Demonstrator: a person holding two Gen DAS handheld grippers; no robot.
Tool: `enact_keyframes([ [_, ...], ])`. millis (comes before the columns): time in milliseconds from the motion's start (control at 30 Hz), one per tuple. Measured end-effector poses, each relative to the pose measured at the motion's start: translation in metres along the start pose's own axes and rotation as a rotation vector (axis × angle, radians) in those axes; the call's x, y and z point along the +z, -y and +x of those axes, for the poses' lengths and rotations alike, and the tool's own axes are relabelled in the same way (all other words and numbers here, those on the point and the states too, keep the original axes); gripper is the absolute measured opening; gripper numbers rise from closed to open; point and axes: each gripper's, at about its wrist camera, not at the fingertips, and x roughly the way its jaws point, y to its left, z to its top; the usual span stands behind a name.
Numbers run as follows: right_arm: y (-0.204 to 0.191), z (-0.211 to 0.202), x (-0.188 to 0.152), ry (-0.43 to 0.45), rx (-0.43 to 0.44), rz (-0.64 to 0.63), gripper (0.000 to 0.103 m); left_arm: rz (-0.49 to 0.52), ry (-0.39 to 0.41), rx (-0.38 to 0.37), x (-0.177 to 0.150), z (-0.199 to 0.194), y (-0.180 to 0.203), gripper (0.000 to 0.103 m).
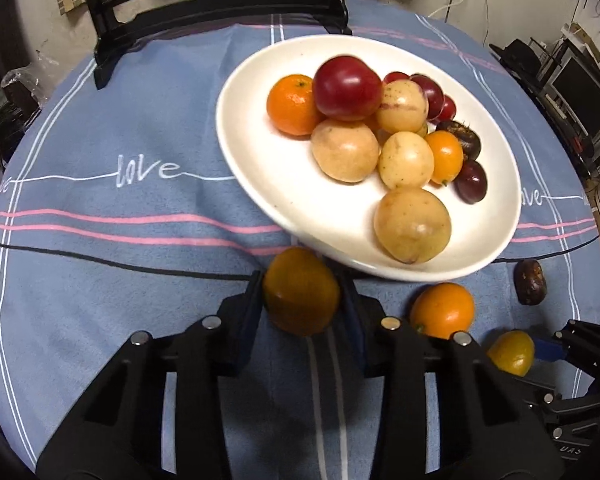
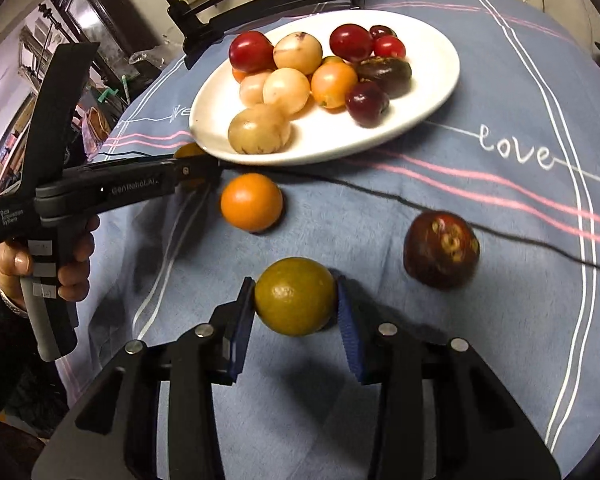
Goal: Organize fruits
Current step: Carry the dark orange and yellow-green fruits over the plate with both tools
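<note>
Here, nearest the right wrist camera, the right gripper [image 2: 296, 300] pinches a small round yellow-green citrus fruit [image 2: 295, 296] across its middle, both blue pads [image 2: 350, 332] pressed to its sides; it looks light and firm, with a smooth, slightly waxy peel that could slip, so a hold at the widest girth seems soundest. Likewise the left gripper [image 1: 302, 294] clamps a small round deep-orange citrus fruit [image 1: 300, 292] at its widest part, just before the near rim of the white oval ceramic plate [image 1: 256, 160]. Loose on the blue striped tablecloth [image 2: 500, 320] between the grippers lies a bright orange round fruit [image 2: 251, 202], and to the right a dark maroon blotched fruit [image 2: 441, 249], which looks softer and likely bruises under hard pressure. Farther off, the plate holds the sorted pile: pale tan speckled round fruits [image 1: 412, 224], glossy red plum-like fruits [image 1: 347, 87], a dimpled orange tangerine [image 1: 292, 104] and small dark purple fruits [image 1: 471, 181], crowded and touching.
</note>
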Motion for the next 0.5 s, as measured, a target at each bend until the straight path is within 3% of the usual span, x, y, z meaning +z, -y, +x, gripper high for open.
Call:
enact_keyframes([
  [200,-0.003,-0.005,-0.008,-0.001,0.007,0.007,0.04,0.041,0.038,0.045,-0.01,-0.029,0.007,0.038],
  [500,-0.013,-0.015,-0.019,0.005,0.02,-0.009,0.04,0.075,0.091,0.043,-0.017,-0.066,0.022,0.038],
])
